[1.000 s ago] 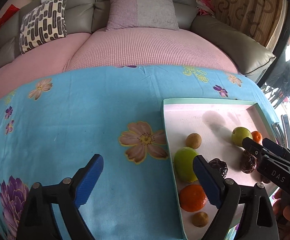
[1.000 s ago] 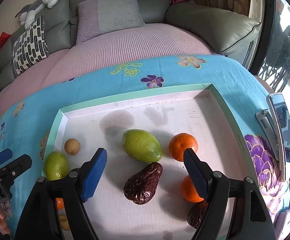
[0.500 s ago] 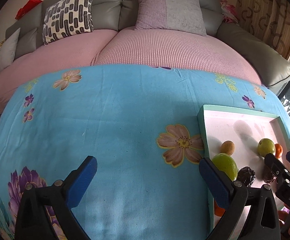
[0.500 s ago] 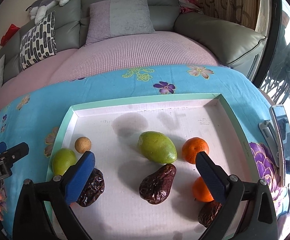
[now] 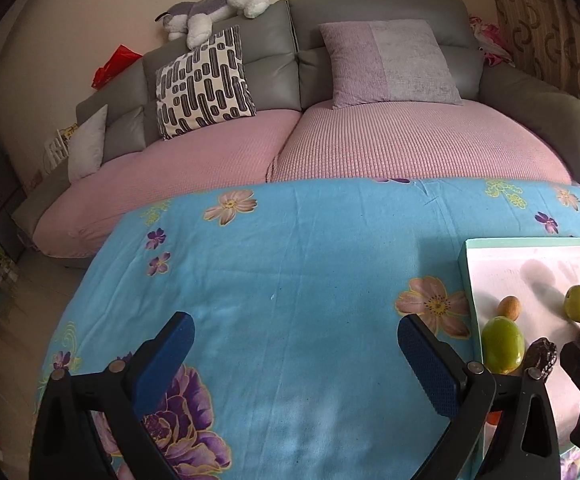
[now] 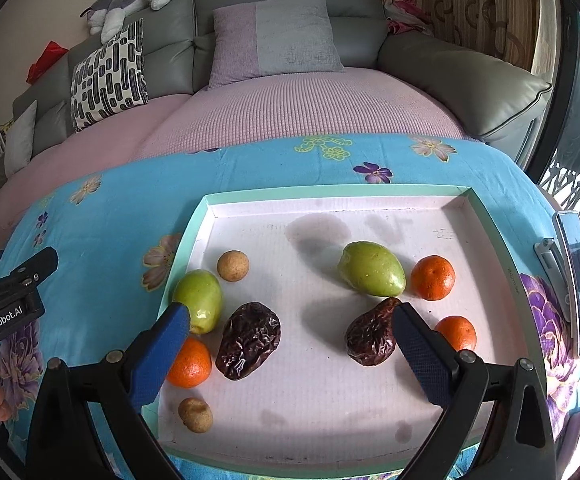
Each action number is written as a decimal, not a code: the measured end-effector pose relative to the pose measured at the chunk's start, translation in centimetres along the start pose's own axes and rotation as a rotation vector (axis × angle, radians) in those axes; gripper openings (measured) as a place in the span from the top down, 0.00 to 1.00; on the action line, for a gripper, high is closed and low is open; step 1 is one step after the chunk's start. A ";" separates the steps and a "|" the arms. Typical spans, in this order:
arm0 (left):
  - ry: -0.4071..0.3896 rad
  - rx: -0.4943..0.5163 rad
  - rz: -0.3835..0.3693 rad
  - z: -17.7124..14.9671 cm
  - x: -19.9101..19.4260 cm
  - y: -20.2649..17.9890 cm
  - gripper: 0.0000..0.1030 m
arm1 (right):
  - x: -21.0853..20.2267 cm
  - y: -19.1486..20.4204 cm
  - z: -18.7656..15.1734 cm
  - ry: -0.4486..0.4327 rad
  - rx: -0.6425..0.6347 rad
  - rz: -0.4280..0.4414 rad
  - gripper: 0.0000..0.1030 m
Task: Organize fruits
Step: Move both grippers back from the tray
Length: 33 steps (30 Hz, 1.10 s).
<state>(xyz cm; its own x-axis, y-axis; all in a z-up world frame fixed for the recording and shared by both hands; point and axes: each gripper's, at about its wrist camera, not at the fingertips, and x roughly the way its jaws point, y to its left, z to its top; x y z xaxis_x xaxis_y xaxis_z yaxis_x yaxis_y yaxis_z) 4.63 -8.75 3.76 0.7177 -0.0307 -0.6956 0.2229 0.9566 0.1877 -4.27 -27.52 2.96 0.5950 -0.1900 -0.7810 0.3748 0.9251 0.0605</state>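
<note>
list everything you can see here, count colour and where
tray: 1, mint rim, white floor, on the blue cloth
green fruits: 2, one centre-right, one at left wall
oranges: 3, two right, one near-left
dark wrinkled fruits: 2, brown, middle of tray
small tan fruits: 2, left side, one far, one near
floral cloth: 1, blue, under tray
sofa: 1, grey with pink covers, behind
cushions: patterned, lilac, pale grey
plush toy: 1, grey-white, sofa top
phone: 1, right of tray
left gripper: jaws open over cloth
right gripper: jaws open over tray
</note>
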 end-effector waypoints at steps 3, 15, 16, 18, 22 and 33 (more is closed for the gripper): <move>0.036 -0.020 -0.044 -1.2 -0.7 1.3 0.00 | -1.0 0.6 -0.8 -0.013 0.009 0.022 0.02; 0.159 -0.012 -0.023 -6.9 -2.1 4.4 0.00 | -4.5 3.7 -5.7 -0.015 -0.053 0.074 0.02; 0.169 -0.009 -0.028 -7.3 -2.0 4.4 0.00 | -4.5 3.7 -6.1 -0.006 -0.055 0.074 0.02; 0.193 -0.001 -0.027 -7.8 -1.7 4.6 0.00 | -4.1 3.9 -6.3 0.018 -0.064 0.063 0.02; 0.202 -0.014 -0.048 -7.9 -1.3 4.9 0.00 | -4.0 3.9 -6.0 0.003 -0.064 0.054 0.02; 0.207 -0.016 -0.080 -7.6 -1.2 4.9 0.00 | -3.9 3.4 -6.0 0.013 -0.057 0.033 0.02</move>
<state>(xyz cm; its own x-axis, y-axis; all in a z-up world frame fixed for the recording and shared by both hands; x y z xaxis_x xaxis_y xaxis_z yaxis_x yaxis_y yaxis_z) -0.16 -1.81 0.24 0.5471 -0.0480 -0.8357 0.2617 0.9581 0.1163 -9.63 -21.64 2.47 0.5966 -0.1551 -0.7874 0.3142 0.9480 0.0513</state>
